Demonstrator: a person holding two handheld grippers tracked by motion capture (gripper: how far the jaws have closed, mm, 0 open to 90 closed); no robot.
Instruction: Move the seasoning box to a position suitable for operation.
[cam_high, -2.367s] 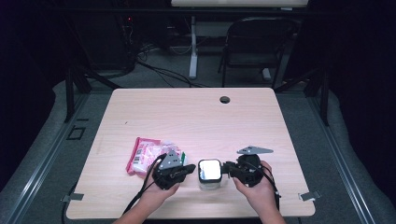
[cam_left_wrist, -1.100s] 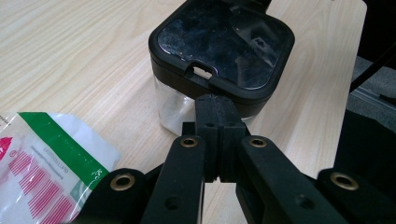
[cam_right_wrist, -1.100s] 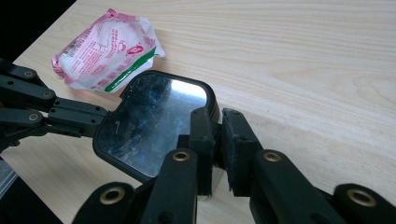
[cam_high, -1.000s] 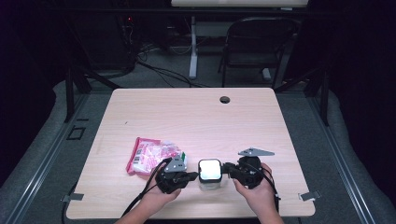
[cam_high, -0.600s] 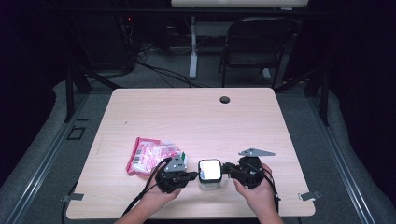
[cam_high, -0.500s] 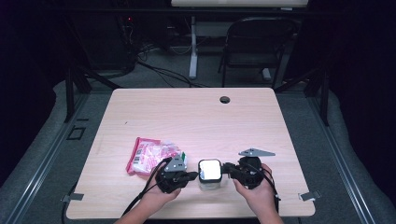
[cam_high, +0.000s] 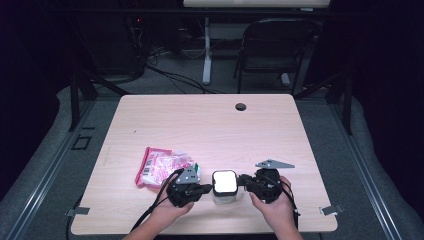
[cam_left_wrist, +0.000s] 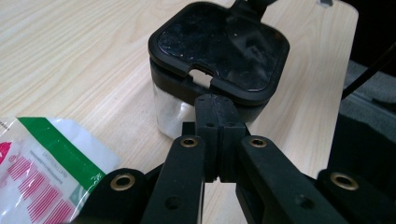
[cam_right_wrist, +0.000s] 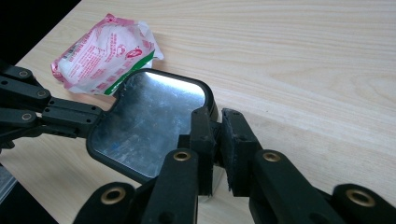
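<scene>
A small clear container with a black square glossy lid (cam_high: 224, 185) stands near the front edge of the light wooden table (cam_high: 210, 125), between the 2 grippers. The left gripper (cam_left_wrist: 215, 109), jaws fully closed, presses its tip against the lid's left rim. The right gripper (cam_right_wrist: 215, 130), jaws nearly closed, pinches the lid's right rim. A pink-and-white plastic packet (cam_high: 162, 165) lies just left.

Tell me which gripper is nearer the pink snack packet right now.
Left. The left gripper sits just beside the pink snack packet, fingers shut at the lidded container. The right gripper is on the container's far side from the packet.
</scene>
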